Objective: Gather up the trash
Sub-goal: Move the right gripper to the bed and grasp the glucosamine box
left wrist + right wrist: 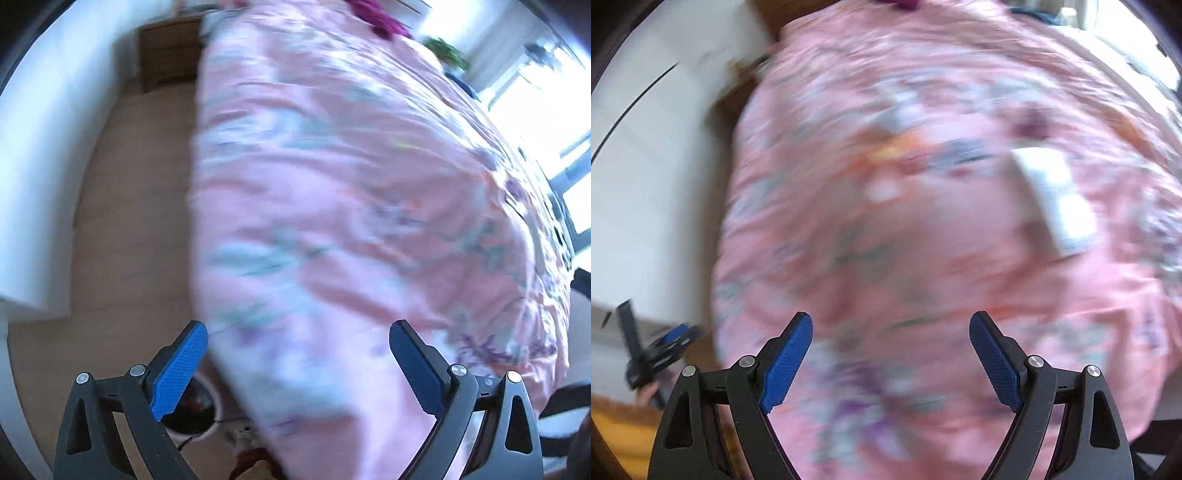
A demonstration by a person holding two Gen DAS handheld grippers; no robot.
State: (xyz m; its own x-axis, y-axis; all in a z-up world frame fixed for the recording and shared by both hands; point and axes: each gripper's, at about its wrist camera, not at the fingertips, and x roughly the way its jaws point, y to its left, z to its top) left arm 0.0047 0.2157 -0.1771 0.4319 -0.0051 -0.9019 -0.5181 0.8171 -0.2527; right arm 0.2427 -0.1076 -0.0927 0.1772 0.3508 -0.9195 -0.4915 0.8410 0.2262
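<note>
Both tools, left tool [298, 363] and right tool [891, 360], gape empty above the bed [923, 240]; approach the white paper [1056, 199] squarely, pinching paper only, not quilt.

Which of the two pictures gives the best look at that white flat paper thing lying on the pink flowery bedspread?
The right wrist view. There the white flat paper-like item lies in plain sight on the pink floral bedspread, though blurred. In the left wrist view I cannot make it out anywhere on the bedspread.

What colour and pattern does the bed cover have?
The bed cover is pink with a pale floral print; it shows best in the left wrist view.
</note>
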